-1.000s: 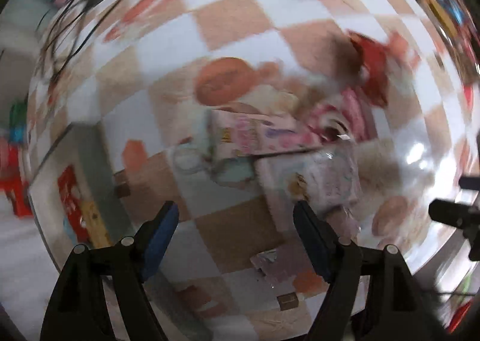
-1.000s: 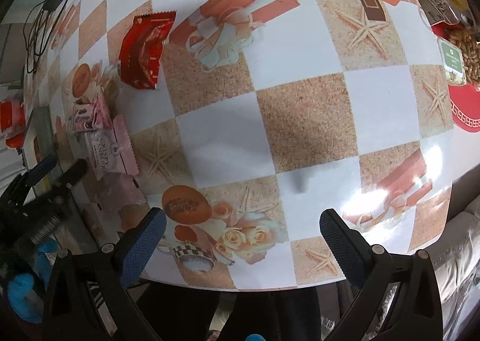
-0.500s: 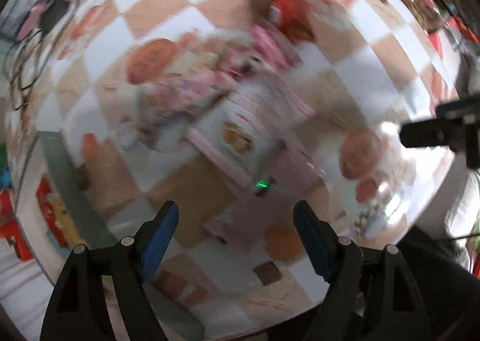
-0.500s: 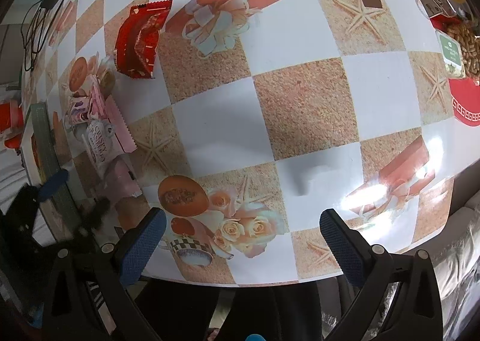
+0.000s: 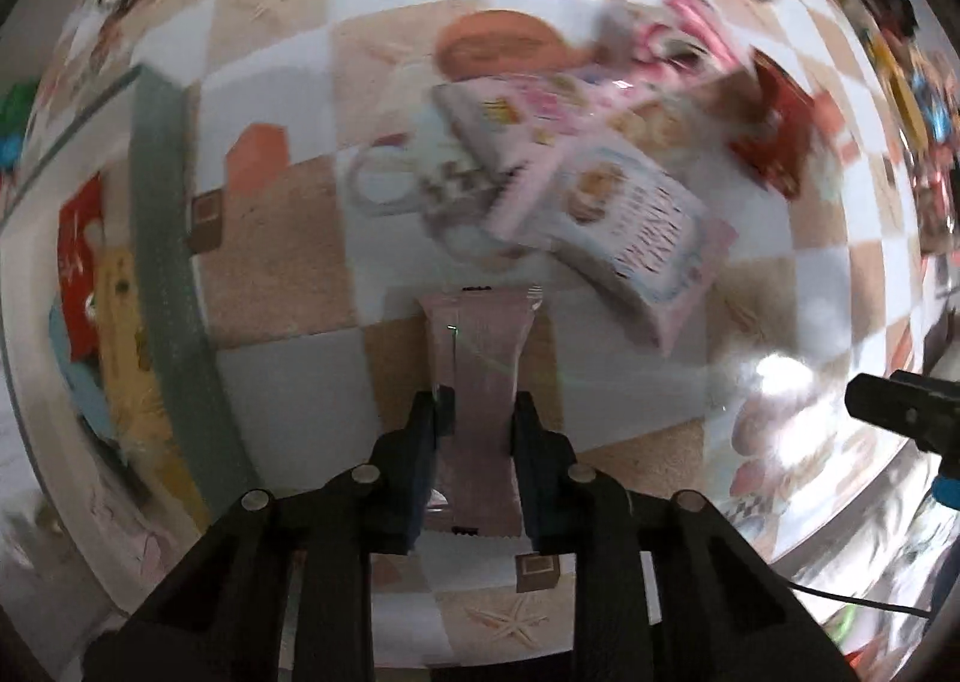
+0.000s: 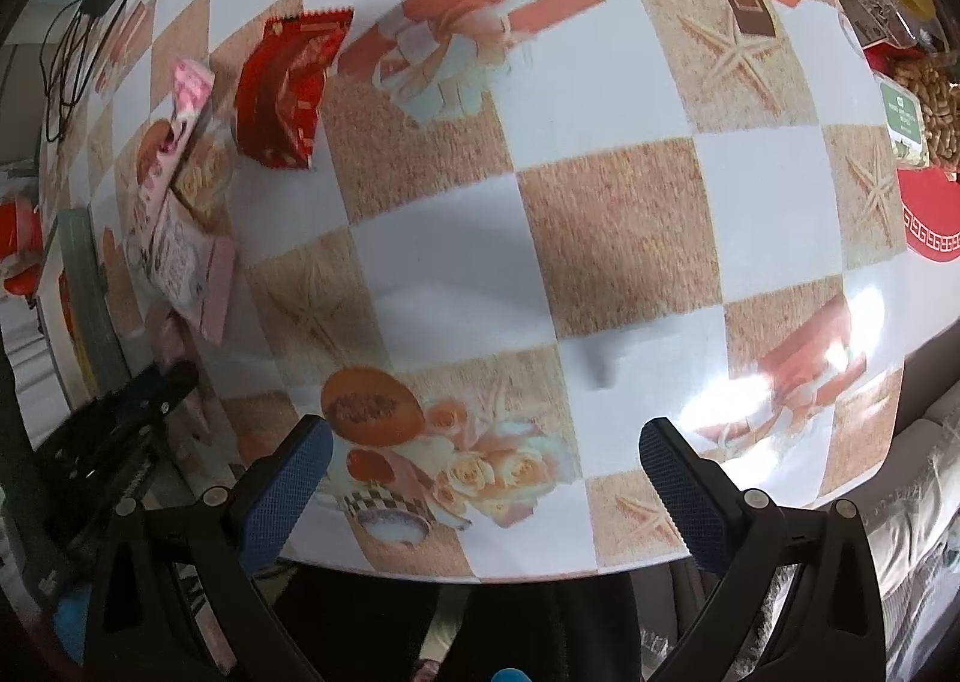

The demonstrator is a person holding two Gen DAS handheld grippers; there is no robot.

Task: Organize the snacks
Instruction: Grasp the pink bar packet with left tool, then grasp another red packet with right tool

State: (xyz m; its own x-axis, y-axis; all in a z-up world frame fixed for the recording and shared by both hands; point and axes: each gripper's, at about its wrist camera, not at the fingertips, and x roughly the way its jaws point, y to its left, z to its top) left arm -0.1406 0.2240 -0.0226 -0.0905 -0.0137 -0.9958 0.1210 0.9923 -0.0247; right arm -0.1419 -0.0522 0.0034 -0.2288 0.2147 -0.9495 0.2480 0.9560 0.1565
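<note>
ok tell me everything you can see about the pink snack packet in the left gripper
The pink snack packet is a long, narrow, pale pink wrapper that looks like shiny plastic film, with crimped, serrated seals at both ends. The left gripper is shut on its near half, one finger on each long edge, and it points straight away from the camera. Any print is too blurred to read. The checkered tablecloth shows beyond it; whether it touches the cloth cannot be told.

A checkered tablecloth [image 6: 618, 238] lies beneath black cables [image 6: 72, 52].

Black tongs [image 6: 480, 478] with textured blue pads [image 6: 282, 493], silver screws.
</note>
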